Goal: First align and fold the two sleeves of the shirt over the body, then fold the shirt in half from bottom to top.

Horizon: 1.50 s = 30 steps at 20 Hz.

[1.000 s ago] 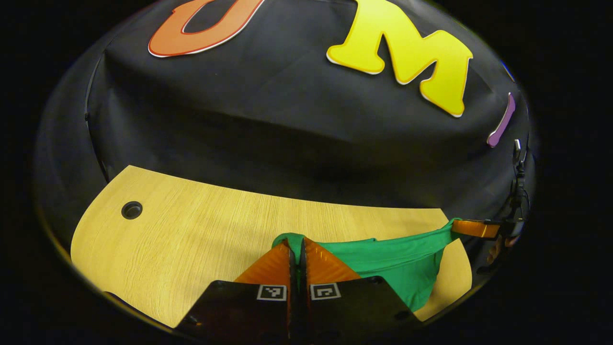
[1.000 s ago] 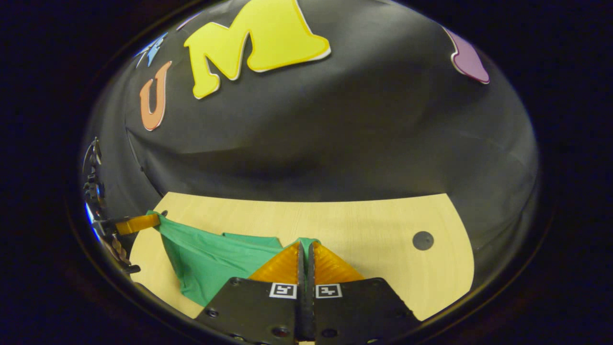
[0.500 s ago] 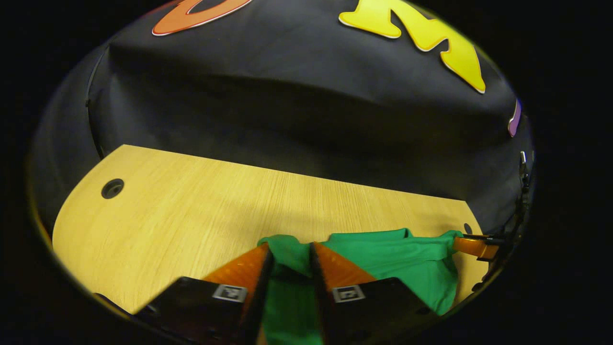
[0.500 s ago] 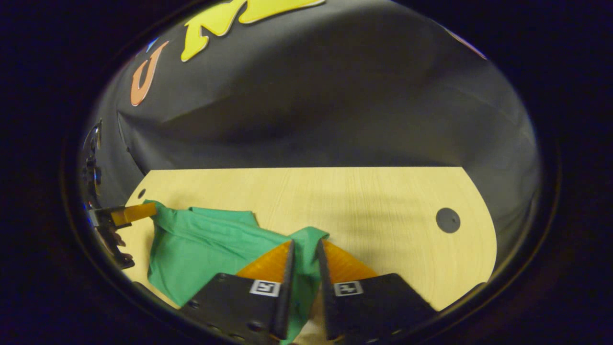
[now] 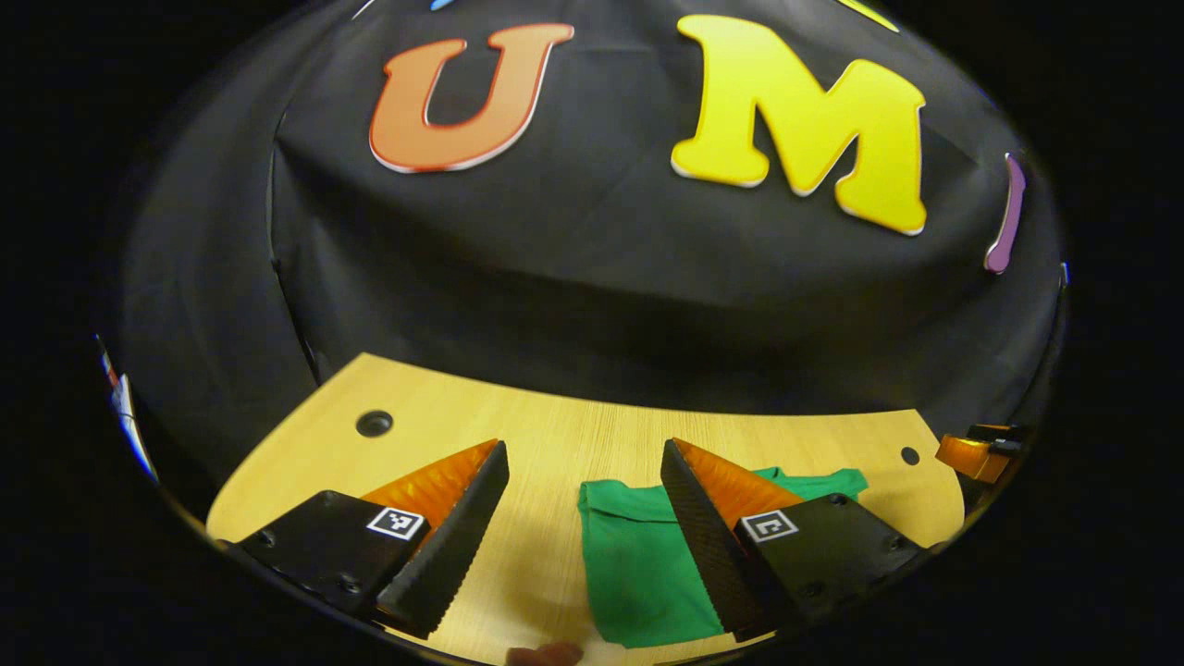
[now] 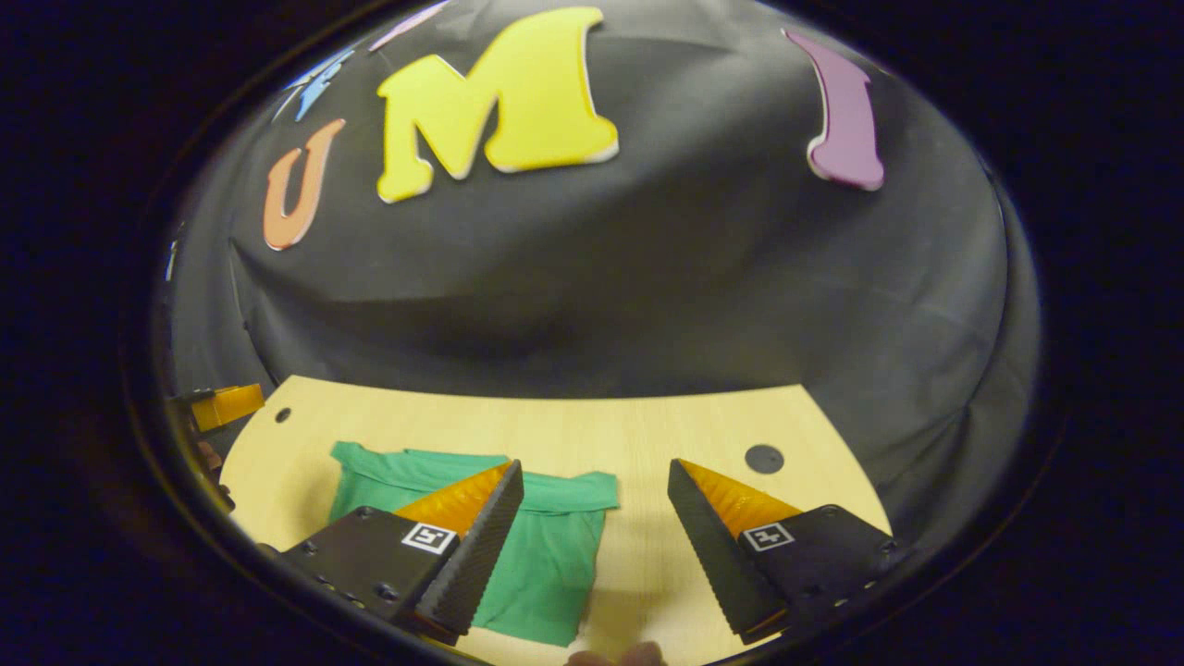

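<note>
Both your grippers stand wide apart, nothing between fingers. Your left gripper [image 5: 585,462] is above table [image 5: 555,435]; green shirt [image 5: 638,555] lies flat, folded, just under and beside its right finger. Your right gripper [image 6: 595,481] has same shirt [image 6: 546,546] under its left finger, bare wood under right one. Farther: round hole [image 6: 764,458] in table, then black cloth wall [image 6: 601,277].

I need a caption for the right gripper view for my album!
Open right tongs above the folded green shirt lying on the wooden table.
</note>
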{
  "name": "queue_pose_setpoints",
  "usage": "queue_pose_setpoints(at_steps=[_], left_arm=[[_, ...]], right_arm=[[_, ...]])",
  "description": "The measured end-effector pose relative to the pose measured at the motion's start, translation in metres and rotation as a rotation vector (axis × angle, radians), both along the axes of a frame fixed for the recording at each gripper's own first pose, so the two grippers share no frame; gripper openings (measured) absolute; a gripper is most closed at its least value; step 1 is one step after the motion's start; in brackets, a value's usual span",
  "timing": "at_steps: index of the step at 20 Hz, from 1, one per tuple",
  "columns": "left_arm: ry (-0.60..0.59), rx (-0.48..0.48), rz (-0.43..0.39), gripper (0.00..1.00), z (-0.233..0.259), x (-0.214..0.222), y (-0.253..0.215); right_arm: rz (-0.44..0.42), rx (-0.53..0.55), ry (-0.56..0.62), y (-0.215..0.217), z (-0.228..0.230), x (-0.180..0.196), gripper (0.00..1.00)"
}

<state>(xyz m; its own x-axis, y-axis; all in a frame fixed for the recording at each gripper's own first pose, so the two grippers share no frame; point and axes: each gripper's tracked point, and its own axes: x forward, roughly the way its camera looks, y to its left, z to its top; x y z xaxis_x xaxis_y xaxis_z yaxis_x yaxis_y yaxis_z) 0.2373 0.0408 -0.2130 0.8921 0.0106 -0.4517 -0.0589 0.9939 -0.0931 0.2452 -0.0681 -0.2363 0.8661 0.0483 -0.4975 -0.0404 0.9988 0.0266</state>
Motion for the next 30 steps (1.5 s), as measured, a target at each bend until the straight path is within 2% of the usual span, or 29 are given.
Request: queue_pose_setpoints(at_steps=[1,2,3,4,6,7,8,10,16,18,22,30], left_arm=[[-0.036,0.014,0.003,1.00,0.023,-0.011,0.003],[-0.070,0.020,0.005,1.00,0.047,-0.022,0.003],[-0.101,0.028,0.005,1.00,0.070,-0.039,0.004],[-0.125,0.041,0.003,1.00,0.091,-0.054,0.003],[-0.168,0.055,-0.003,1.00,0.123,-0.090,-0.005],[-0.191,0.053,-0.016,1.00,0.136,-0.113,-0.013],[-0.214,0.051,-0.028,1.00,0.152,-0.130,-0.019],[-0.265,0.056,-0.015,1.00,0.177,-0.164,-0.022],[-0.335,0.023,-0.034,1.00,0.213,-0.239,-0.043],[-0.339,-0.010,-0.048,1.00,0.217,-0.250,-0.052],[-0.355,0.007,-0.052,1.00,0.222,-0.258,-0.047],[-0.386,0.048,-0.074,1.00,0.229,-0.254,-0.055]], right_arm=[[0.010,-0.013,-0.046,0.005,0.026,-0.012,0.96],[0.021,-0.021,-0.088,0.011,0.051,-0.026,0.96],[0.031,-0.027,-0.125,0.018,0.074,-0.041,0.92],[0.040,-0.029,-0.158,0.026,0.095,-0.058,0.96],[0.052,-0.025,-0.216,0.041,0.133,-0.092,0.92],[0.053,-0.027,-0.243,0.046,0.148,-0.109,0.96],[0.045,-0.030,-0.269,0.048,0.161,-0.128,0.94],[0.009,-0.030,-0.304,0.047,0.181,-0.158,0.96],[-0.037,-0.009,-0.376,0.059,0.220,-0.249,0.96],[-0.029,-0.019,-0.390,0.064,0.225,-0.262,0.96],[-0.026,-0.015,-0.398,0.064,0.229,-0.275,0.95],[-0.009,-0.001,-0.421,0.066,0.235,-0.272,0.96]])
